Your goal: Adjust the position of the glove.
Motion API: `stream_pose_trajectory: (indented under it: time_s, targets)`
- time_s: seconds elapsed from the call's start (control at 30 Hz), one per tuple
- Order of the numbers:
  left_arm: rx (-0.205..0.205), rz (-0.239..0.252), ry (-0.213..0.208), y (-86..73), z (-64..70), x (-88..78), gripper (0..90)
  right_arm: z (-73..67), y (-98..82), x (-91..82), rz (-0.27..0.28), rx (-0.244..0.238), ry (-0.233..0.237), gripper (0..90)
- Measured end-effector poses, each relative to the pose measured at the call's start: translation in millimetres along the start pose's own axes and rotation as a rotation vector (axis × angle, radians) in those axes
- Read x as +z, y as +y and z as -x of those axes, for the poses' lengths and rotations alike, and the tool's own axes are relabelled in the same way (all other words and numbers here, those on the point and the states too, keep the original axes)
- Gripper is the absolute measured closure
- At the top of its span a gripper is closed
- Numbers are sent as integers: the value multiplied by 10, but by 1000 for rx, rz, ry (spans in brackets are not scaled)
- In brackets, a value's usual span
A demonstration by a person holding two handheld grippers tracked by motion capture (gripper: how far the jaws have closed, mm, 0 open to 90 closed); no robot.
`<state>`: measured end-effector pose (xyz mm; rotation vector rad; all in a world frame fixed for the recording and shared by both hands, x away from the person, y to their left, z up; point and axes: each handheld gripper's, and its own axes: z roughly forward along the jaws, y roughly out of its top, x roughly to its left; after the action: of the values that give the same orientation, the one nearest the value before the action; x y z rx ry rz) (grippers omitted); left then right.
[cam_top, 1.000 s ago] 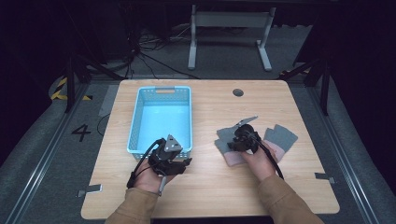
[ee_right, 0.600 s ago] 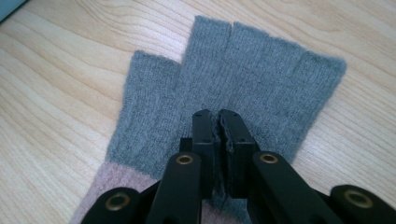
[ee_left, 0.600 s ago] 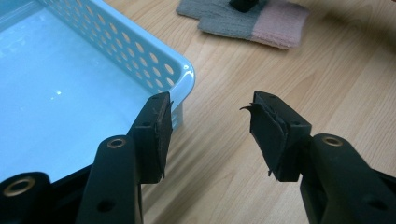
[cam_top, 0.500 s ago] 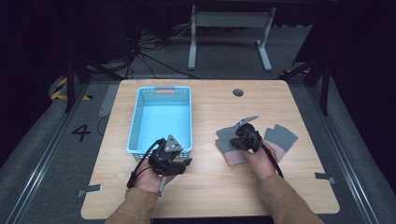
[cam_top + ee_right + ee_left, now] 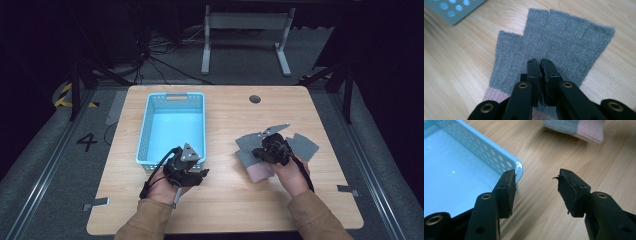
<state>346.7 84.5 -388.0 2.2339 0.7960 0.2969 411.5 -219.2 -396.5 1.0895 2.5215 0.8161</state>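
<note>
**Glove pinned under our right claw, basket waiting**

Glove: a grey fingerless knit with a pink cuff, lying flat on the wooden table to the right of the blue basket. Since a second ago little has changed; our right claw has edged slightly and sits on the glove as before, so we judge the pickup is under way but no lift has begun. In the right gripper view, its jaws are pressed together over the middle of the knit; we cannot tell whether they have pinched any fabric. A second grey piece lies just beside it. Our left claw hovers with jaws spread and nothing between them, by the basket's near right corner. The basket holds nothing.
</note>
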Motion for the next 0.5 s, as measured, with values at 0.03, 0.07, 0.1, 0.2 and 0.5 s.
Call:
stream_pose_trajectory:
  time_s: [0.03, 0.07, 0.1, 0.2, 0.5]
  targets:
    - [0, -1, -2, 9, 4, 6, 489, -14, -12, -50, 10, -3, 3, 858]
    - [5, 0, -5, 24, 11, 20, 489, -47, -23, -130, 20, -13, 17, 857]
    - [5, 0, -5, 24, 11, 20, 489, -47, -23, -130, 20, -13, 17, 857]
    - [15, 2, -15, 62, 25, 53, 489, -127, -44, -260, 36, -45, 49, 855]
    - [29, -1, -30, 117, 36, 91, 488, -271, -112, -254, 14, -170, 151, 851]
